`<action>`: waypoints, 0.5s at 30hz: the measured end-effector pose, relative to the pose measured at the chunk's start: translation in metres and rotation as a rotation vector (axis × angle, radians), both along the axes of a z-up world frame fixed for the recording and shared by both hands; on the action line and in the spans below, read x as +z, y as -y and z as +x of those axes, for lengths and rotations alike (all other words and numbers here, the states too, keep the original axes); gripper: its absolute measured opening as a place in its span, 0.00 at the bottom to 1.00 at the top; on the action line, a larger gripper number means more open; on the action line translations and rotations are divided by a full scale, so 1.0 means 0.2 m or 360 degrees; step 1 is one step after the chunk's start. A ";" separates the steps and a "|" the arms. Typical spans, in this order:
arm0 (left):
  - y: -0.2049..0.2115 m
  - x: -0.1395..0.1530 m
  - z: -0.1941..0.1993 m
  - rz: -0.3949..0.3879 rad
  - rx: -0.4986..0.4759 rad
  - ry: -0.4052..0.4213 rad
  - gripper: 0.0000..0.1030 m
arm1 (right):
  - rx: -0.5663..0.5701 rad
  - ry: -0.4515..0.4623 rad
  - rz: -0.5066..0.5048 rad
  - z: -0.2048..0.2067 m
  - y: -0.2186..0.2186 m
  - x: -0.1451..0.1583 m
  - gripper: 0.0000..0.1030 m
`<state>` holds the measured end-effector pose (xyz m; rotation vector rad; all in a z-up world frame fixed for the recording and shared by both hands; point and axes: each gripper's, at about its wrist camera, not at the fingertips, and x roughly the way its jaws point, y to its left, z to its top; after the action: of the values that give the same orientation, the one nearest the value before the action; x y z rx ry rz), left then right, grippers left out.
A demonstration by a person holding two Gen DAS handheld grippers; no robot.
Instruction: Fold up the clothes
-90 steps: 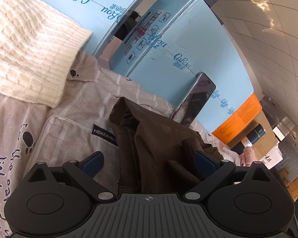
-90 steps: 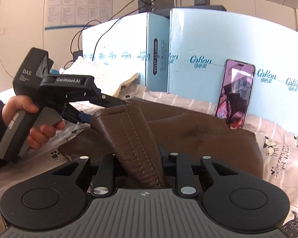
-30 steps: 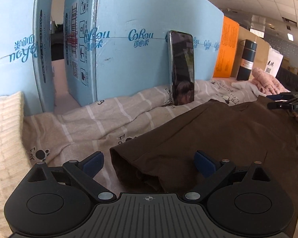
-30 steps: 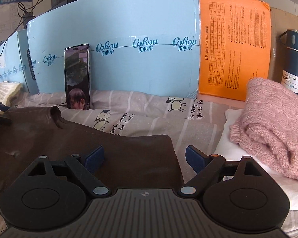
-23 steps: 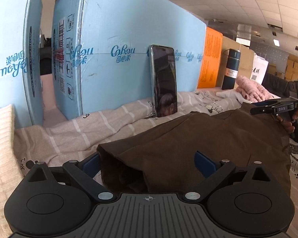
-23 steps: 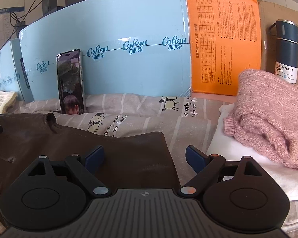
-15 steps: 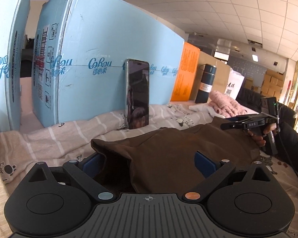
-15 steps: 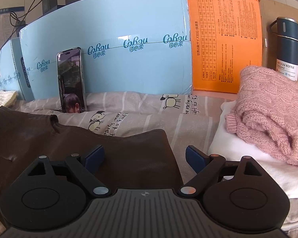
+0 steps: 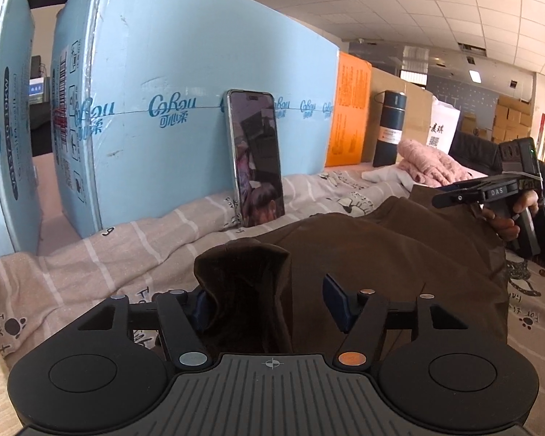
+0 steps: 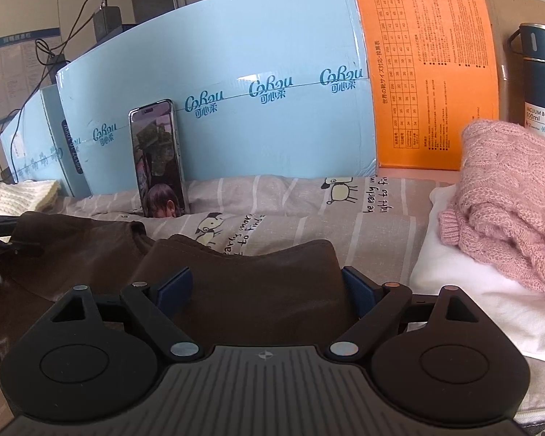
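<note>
- Where the left wrist view looks along its fingers, the left gripper (image 9: 272, 299) has its jaws partly apart, with a raised fold of the brown garment (image 9: 374, 254) standing between them; the left pad is against the cloth, the right pad stands just clear of it, so it has no closed hold on the fabric.
- Beyond the fold, the garment spreads rightward over the striped bedsheet (image 9: 101, 265), which carries paw prints and lettering.
- At the far right a hand (image 9: 505, 218) holds the right gripper (image 9: 454, 198) over the garment's far edge.
- Behind, a phone (image 9: 256, 156) leans upright against a blue box (image 9: 200, 109); an orange box (image 9: 348, 112), a dark bottle (image 9: 390, 127) and a pink knit (image 9: 432, 163) lie farther right.

- Seen from the right wrist view, the right gripper (image 10: 265, 287) is wide open, its blue pads at either side of a hump of the garment (image 10: 258, 283), the cloth filling the gap without being pinched.
- The garment runs left toward the other gripper's dark tip at the frame edge.
- The sheet (image 10: 290, 203) with cartoon prints lies past the garment.
- The phone (image 10: 158, 160) stands against the blue box (image 10: 254, 72), with the orange box (image 10: 432, 72) to its right.
- The pink knit (image 10: 508, 196) rests on a white cloth (image 10: 465, 290), the bottle (image 10: 541, 80) behind it.
- A cream knit (image 10: 21, 192) shows at far left.
</note>
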<state>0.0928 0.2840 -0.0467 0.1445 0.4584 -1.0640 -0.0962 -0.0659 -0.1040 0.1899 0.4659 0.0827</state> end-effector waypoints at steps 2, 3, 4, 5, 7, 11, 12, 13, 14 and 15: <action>0.00 0.00 0.04 -0.0019 0.0013 -0.0036 0.63 | 0.0039 0.0034 0.0001 -0.02 -0.01 0.03 0.82; 0.02 0.00 0.05 -0.0017 0.0017 -0.0038 0.63 | 0.0044 0.0037 0.0011 -0.02 -0.01 0.03 0.82; 0.03 -0.01 0.06 -0.0016 0.0019 -0.0037 0.62 | 0.0048 0.0038 0.0021 -0.02 0.00 0.03 0.76; 0.05 0.00 0.06 -0.0015 0.0006 -0.0021 0.59 | 0.0051 0.0040 0.0031 -0.02 0.01 0.03 0.63; 0.08 0.00 0.02 0.0006 -0.0054 0.0042 0.39 | -0.0002 0.0026 -0.0047 -0.01 0.00 0.02 0.43; 0.07 0.05 -0.09 0.0004 -0.0113 0.0232 0.10 | 0.0013 0.0055 -0.0138 -0.02 -0.01 0.01 0.13; 0.05 0.07 -0.12 -0.0022 -0.0126 0.0257 0.08 | 0.0023 0.0083 -0.0154 -0.04 -0.02 0.02 0.11; 0.03 0.09 -0.15 -0.0073 -0.0137 0.0268 0.08 | 0.0015 0.0119 -0.0148 -0.08 -0.03 0.04 0.09; 0.00 0.12 -0.19 -0.0127 -0.0153 0.0265 0.08 | 0.0005 0.0156 -0.0140 -0.12 -0.03 0.05 0.08; -0.02 0.14 -0.23 -0.0168 -0.0172 0.0277 0.08 | -0.0005 0.0193 -0.0132 -0.17 -0.03 0.06 0.08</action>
<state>0.0463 0.2888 -0.0186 0.1683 0.2391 -1.1682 -0.1293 -0.0591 -0.0912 0.1032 0.3472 0.0714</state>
